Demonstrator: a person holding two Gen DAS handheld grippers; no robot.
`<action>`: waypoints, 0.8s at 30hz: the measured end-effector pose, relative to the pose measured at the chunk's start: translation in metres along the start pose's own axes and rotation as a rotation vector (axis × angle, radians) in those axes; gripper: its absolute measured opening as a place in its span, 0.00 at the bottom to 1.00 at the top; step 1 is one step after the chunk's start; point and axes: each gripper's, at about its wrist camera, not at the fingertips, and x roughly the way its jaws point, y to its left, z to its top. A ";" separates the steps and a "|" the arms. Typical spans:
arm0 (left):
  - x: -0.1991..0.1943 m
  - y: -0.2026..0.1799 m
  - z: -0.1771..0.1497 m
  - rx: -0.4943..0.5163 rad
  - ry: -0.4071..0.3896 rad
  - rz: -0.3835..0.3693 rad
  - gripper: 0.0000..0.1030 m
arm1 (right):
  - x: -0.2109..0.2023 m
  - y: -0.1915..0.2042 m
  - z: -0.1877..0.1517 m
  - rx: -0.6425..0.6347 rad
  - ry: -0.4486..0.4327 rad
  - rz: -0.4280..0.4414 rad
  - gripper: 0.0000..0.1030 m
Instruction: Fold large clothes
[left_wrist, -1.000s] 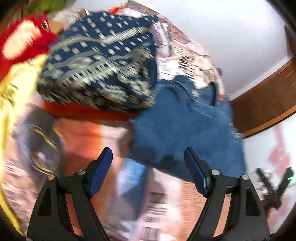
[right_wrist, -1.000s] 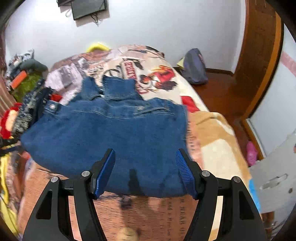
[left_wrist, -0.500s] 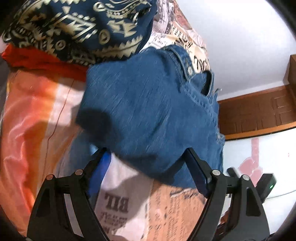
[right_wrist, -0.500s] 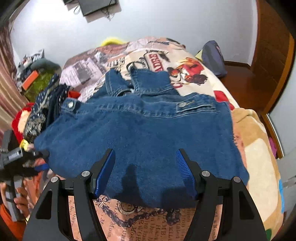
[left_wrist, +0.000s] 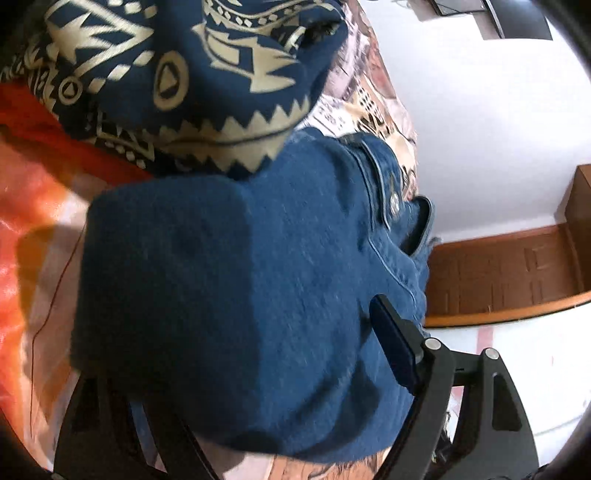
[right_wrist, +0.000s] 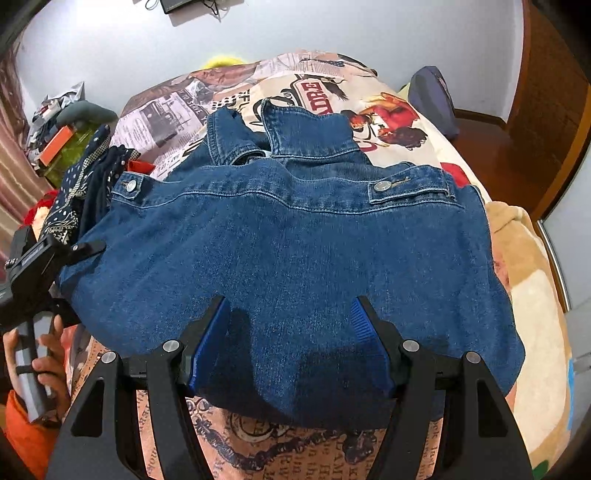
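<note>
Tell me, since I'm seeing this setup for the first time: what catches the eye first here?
A big blue denim jacket dominates, spread across the middle of a bed with a loud poster-print bedspread. The right hand-held gripper hangs open over its near hem, and the left hand-held gripper is at its left edge, with denim hiding one finger. Left of the jacket lies a navy garment with cream tribal patterns.

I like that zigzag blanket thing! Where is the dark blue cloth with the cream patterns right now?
In the left wrist view, the patterned cloth fills the upper left, bunched just above the denim jacket, with red fabric showing below it.
</note>
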 end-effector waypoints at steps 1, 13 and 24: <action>0.002 -0.002 0.001 0.003 -0.006 0.014 0.75 | -0.001 0.000 0.000 -0.002 -0.002 -0.002 0.62; 0.001 -0.049 -0.018 0.069 -0.163 0.197 0.37 | -0.037 0.003 -0.009 -0.050 -0.045 -0.035 0.62; -0.059 -0.166 -0.024 0.380 -0.194 0.028 0.24 | -0.053 0.009 0.006 -0.100 -0.055 -0.055 0.62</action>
